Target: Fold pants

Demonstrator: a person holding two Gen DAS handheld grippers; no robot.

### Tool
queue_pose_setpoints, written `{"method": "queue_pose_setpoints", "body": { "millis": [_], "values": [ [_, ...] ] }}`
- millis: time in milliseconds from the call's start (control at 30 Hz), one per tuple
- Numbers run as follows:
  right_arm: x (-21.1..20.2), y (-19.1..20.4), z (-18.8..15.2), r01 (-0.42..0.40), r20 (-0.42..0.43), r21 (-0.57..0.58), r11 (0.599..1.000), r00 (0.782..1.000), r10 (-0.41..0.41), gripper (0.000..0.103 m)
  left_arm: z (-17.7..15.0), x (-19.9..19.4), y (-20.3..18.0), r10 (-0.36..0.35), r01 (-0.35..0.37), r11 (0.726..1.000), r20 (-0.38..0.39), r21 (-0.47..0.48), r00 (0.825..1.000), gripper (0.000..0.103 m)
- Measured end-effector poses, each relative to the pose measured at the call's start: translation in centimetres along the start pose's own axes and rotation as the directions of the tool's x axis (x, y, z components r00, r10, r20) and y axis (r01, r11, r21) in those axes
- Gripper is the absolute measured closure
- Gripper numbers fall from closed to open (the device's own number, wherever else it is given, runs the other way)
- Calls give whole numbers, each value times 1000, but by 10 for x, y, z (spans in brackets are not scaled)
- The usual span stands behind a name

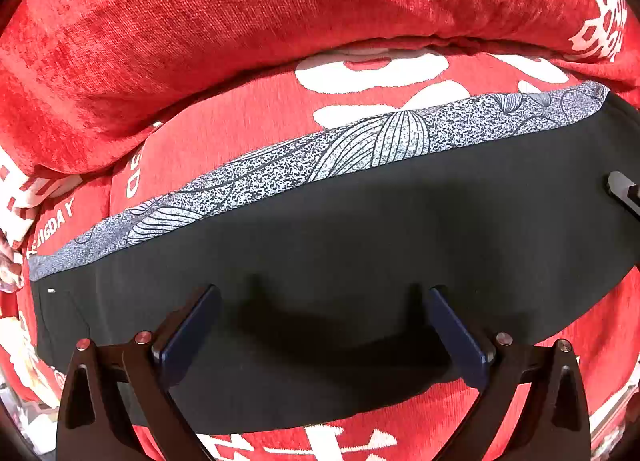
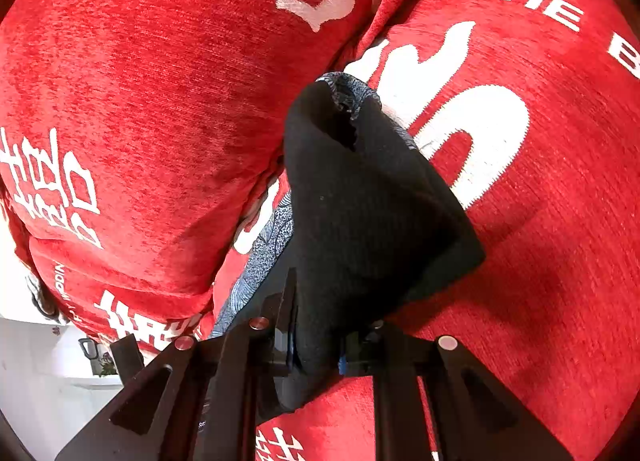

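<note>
Black pants with a grey leaf-patterned band along their far edge lie flat across a red sofa seat. My left gripper is open and hovers just above the black cloth near its front edge, holding nothing. My right gripper is shut on one end of the pants and lifts it into a peaked fold; the patterned band shows beneath. The right gripper's tip shows at the right edge of the left wrist view.
The red sofa back cushion with white lettering rises right behind the pants. A second red seat cushion lies to the right. A white floor and small objects show beyond the sofa's edge.
</note>
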State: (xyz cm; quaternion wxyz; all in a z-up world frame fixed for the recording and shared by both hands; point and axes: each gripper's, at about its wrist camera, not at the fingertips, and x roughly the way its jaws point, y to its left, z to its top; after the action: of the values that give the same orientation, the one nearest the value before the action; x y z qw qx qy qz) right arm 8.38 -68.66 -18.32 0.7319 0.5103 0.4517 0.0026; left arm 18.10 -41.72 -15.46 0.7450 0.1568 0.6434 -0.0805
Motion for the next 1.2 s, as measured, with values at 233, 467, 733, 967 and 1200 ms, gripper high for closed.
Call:
{"method": "queue_pose_setpoints", "body": {
  "millis": [233,467,733,967,1200],
  "values": [
    [0,-2,-1,-3,-3,4,1000,1000,3,87,-1,3,0,2,-2,1000,-6,4,1000,0],
    [-1,1,-2,-11,-5,-12,1000,1000,11,87,6,-11,7,-5,6,1000,49,-22,999,0],
    [-4,10,-3,-16,1,-41,999,1000,17,87,2,22,-19,-22,22,1000,-25,-10,999,0],
    [-8,65,-19,57,14,-240,969,998,-55,87,-1,28,-19,-47,47,999,-1,12,999,0],
    [-10,145,-59,219,93,-467,857,976,-198,87,-21,-2,44,-145,148,987,55,-59,988,0]
  ]
}}
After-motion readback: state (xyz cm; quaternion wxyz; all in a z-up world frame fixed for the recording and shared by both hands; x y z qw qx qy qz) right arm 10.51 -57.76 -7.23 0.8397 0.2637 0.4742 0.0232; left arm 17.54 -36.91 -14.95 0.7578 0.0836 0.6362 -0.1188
